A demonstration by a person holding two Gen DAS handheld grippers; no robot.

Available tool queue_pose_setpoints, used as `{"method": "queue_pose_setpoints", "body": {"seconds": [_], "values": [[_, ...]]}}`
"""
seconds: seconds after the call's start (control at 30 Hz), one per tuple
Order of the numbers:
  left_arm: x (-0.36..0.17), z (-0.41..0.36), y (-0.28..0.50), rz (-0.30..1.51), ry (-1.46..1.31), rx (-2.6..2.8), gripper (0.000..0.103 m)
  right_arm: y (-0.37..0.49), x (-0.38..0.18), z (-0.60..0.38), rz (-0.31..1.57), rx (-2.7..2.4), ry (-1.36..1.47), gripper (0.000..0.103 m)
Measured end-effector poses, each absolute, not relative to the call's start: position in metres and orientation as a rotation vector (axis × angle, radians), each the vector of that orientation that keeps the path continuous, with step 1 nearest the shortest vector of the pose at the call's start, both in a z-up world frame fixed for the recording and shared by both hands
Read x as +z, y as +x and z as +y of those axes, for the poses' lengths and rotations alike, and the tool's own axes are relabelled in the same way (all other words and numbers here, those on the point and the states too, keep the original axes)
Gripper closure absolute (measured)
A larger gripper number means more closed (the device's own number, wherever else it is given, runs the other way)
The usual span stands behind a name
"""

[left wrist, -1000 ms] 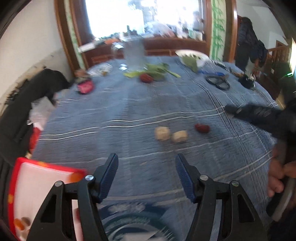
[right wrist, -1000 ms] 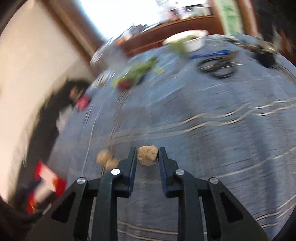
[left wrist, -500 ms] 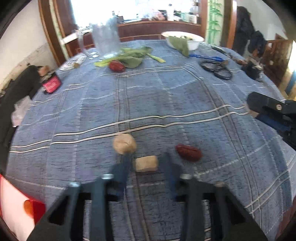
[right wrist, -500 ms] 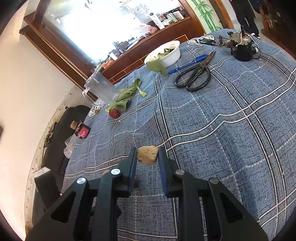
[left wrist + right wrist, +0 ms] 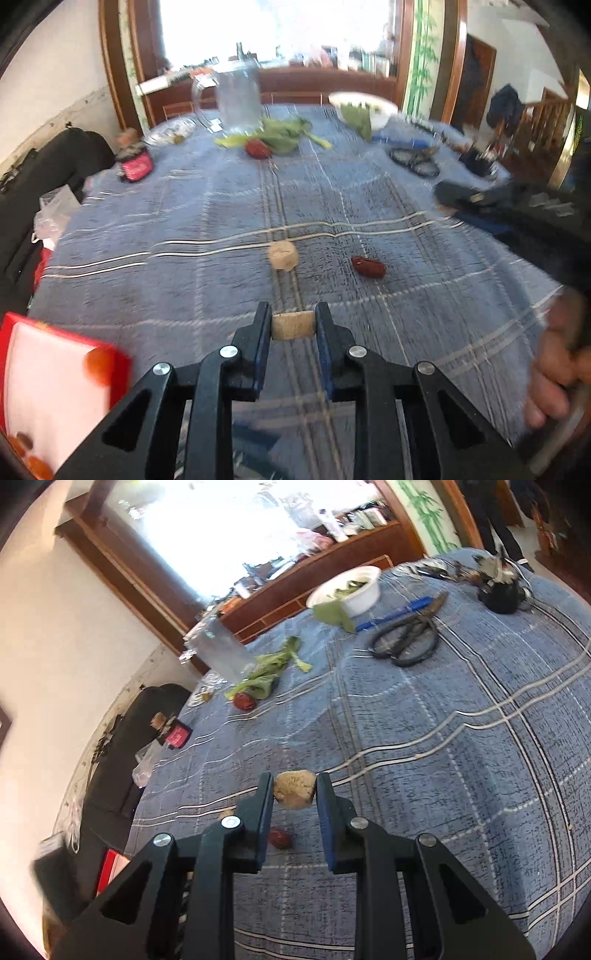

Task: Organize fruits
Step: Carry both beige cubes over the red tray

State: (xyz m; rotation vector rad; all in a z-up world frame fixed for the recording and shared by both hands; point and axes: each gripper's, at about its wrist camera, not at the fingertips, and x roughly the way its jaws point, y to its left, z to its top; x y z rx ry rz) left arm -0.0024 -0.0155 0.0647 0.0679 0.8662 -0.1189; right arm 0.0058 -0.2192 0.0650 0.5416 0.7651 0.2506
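My left gripper (image 5: pixel 293 325) is shut on a tan fruit chunk (image 5: pixel 293 325), lifted a little off the blue plaid tablecloth (image 5: pixel 184 221). Beyond it on the cloth lie another tan chunk (image 5: pixel 283 255) and a red date (image 5: pixel 368 266). A red-rimmed white tray (image 5: pixel 51 391) with orange fruit pieces sits at the lower left. My right gripper (image 5: pixel 294 789) is shut on a rough tan chunk (image 5: pixel 294 788), held above the cloth. Below it a red date (image 5: pixel 279 839) lies on the table. The right gripper also shows at the right edge of the left wrist view (image 5: pixel 480 201).
At the far side stand a clear glass jug (image 5: pixel 238 99), green leaves (image 5: pixel 284 134) with a red fruit (image 5: pixel 257 148), a white bowl (image 5: pixel 351 589), black scissors (image 5: pixel 406 640) and a blue pen (image 5: pixel 395 614). A small red-labelled bottle (image 5: pixel 173 733) is at the left edge. A hand (image 5: pixel 557 373) shows at lower right.
My left gripper went from open to shut on the nearer tan chunk and pulled back with it, leaving one chunk and the date. The right gripper kept hold of its chunk.
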Motion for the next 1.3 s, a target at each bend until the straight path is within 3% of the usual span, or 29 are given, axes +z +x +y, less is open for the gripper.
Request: {"method": "queue_pose_setpoints", "body": {"seconds": [0.23, 0.43, 0.87, 1.3], "values": [[0.108, 0.044, -0.077, 0.727, 0.059, -0.016, 0.08, -0.014, 0.076, -0.17, 0.731, 0.38, 0.412, 0.078], [0.11, 0.118, -0.112, 0.693, 0.069, 0.182, 0.08, -0.04, 0.081, -0.117, 0.716, 0.474, 0.283, 0.078], [0.091, 0.193, -0.123, 0.662, 0.059, 0.355, 0.08, -0.089, 0.085, 0.048, 0.79, 0.709, 0.066, 0.077], [0.065, 0.242, -0.118, 0.766, 0.033, 0.44, 0.08, -0.097, 0.05, 0.11, 0.89, 0.737, -0.012, 0.077]]}}
